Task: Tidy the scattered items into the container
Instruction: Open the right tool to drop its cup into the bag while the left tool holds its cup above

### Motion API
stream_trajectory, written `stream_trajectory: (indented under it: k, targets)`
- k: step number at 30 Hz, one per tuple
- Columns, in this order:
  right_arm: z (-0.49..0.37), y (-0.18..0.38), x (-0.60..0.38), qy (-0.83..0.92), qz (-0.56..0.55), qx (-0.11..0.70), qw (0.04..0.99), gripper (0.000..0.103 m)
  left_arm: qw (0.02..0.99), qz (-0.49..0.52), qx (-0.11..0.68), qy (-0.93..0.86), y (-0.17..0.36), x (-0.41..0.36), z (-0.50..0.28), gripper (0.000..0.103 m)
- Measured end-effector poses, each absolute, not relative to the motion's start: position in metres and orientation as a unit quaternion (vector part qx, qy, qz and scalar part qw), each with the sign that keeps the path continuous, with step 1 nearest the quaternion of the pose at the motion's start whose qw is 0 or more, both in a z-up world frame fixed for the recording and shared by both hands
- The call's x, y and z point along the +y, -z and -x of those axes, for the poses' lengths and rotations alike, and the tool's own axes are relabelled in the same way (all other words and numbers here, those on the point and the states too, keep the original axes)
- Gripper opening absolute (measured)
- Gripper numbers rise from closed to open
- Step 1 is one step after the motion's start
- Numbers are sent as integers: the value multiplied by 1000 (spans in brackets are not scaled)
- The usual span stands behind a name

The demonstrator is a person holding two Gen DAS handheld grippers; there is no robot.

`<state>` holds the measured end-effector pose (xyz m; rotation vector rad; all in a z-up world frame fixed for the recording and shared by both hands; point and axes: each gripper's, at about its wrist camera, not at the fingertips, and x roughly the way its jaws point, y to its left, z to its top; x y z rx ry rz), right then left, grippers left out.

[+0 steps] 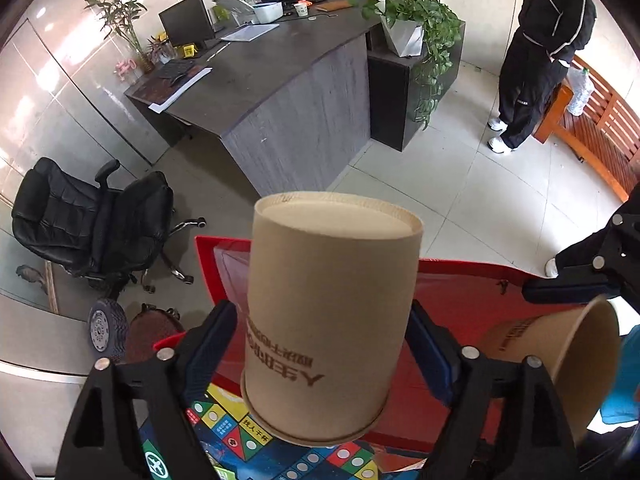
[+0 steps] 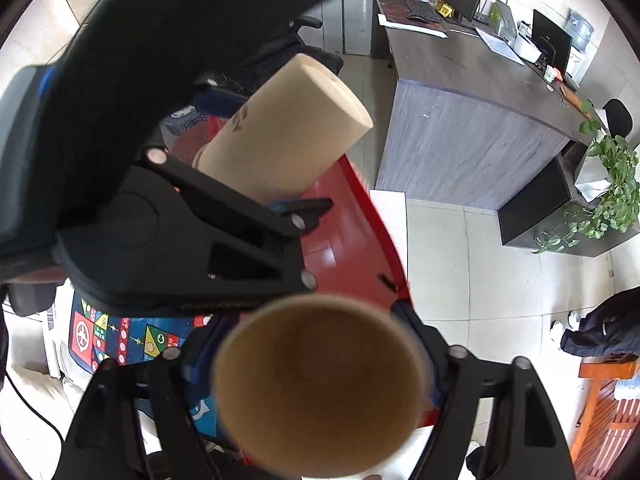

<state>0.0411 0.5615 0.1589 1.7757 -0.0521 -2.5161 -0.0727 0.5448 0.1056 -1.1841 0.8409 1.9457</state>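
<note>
Left gripper: jaws spread wide; upturned paper cup seen between the fingers, contact not confirmed.
Right gripper: jaws wide; second cup between them, mouth toward camera; pad contact hidden.
Container: red box lies under both cups, game board inside.
Open room: tiled floor beyond the far rim.
Cut off: box's near edge, cup bases.

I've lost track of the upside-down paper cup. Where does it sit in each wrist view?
Left wrist: upside-down paper cup fills the centre, between the left gripper fingers.
Right wrist: it is upper centre-left, tilted, base pointing upper right.
Shared landmark: the grey office desk beyond the cup.
</note>
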Motion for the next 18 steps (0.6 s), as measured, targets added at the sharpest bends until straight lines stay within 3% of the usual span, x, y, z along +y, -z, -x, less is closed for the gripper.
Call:
stream_trajectory:
  k: [8,13,18]
  targets:
    - [-48,-165,558,816,-577,-9,25,89,352,466,315,-748,-109,536,74,103]
    - [-55,-176,554,818,-575,0,22,101,337,453,327,-758,-118,534,76,103]
    - [-57,-181,558,820,-572,6,13,103,335,445,336,-759,-122,533,74,103]
